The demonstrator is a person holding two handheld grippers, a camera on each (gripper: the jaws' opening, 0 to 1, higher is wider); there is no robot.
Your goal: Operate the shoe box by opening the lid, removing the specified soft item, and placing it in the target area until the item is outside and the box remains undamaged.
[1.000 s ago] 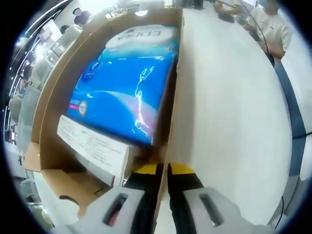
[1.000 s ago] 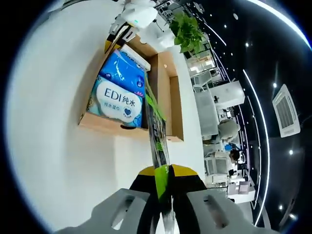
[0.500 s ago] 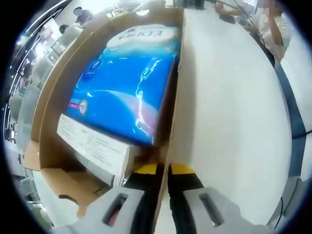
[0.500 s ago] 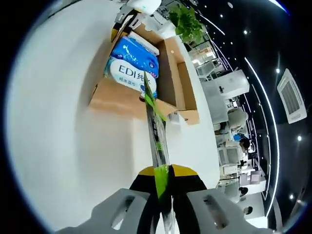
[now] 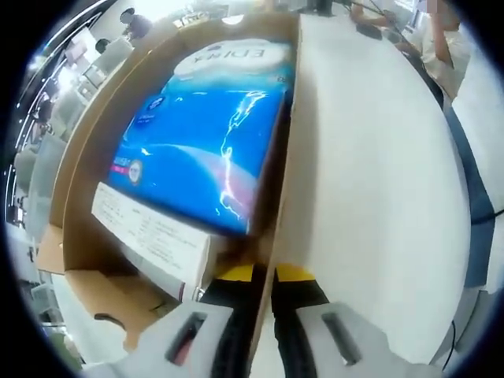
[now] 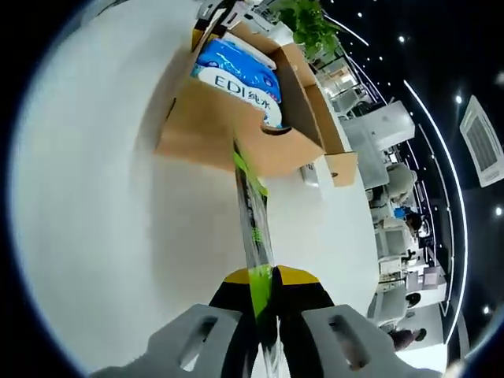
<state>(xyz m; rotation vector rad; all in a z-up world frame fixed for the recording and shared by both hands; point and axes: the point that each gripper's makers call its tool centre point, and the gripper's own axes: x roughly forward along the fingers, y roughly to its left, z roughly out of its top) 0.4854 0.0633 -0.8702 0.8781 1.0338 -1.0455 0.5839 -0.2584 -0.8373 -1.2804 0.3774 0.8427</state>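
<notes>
An open cardboard shoe box holds a blue soft tissue pack, which rests on a white printed carton. My left gripper is shut on the box's right side wall, with the cardboard edge between its yellow-tipped jaws. In the right gripper view the same box is seen from outside, with the blue pack showing over its wall. My right gripper is shut on a thin clear-and-green strip. The strip is seen edge-on and reaches toward the box.
The box stands on a white table. A cardboard lid flap hangs at the box's near left. A person sits at the table's far side. A green plant and desks lie beyond the box.
The right gripper view has dropped lower, so the box is now seen from the side instead of from above; the strip stays gripped. The left gripper view is almost unchanged.
</notes>
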